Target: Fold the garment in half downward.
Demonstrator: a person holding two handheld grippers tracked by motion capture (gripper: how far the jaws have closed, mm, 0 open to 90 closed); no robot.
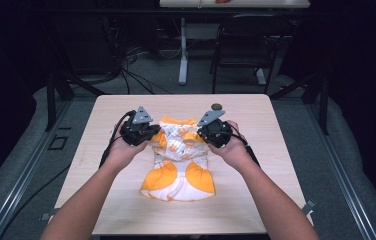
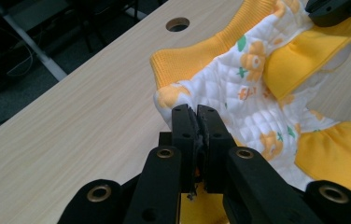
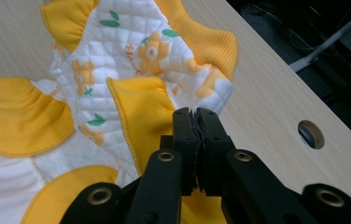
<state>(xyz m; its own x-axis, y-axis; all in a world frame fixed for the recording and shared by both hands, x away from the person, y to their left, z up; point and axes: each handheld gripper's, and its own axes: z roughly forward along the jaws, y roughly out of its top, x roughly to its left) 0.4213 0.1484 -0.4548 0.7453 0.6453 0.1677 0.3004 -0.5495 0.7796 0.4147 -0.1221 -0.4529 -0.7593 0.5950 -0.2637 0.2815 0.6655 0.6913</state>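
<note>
A small quilted garment [image 1: 178, 162] lay near the middle of the table [image 1: 256, 200], its white padded cloth printed with orange flowers and green leaves, stitched in a diamond pattern. Ribbed orange bands edged its far end, and smooth orange panels with gathered, rounded hems spread over its near half. The upper part was bunched and lifted off the wood on both sides.

The left gripper [image 1: 152, 134] had its black jaws pressed together on a fold of the quilted cloth at the garment's left edge; in the left gripper view the cloth [image 2: 239, 88] rose out from the closed tips [image 2: 196, 112]. The right gripper [image 1: 202, 134] pinched the opposite edge likewise, and in the right gripper view its jaws [image 3: 196, 114] met on the cloth beside an orange flap with a stitched hem [image 3: 141, 112].

The table was pale wood-grain laminate with rounded corners and a round cable hole [image 1: 216, 106] near its far edge. Beyond it the room was dim: a grey floor, loose dark cables [image 1: 136, 75], a black chair [image 1: 248, 45] and the white leg of another table [image 1: 182, 55].
</note>
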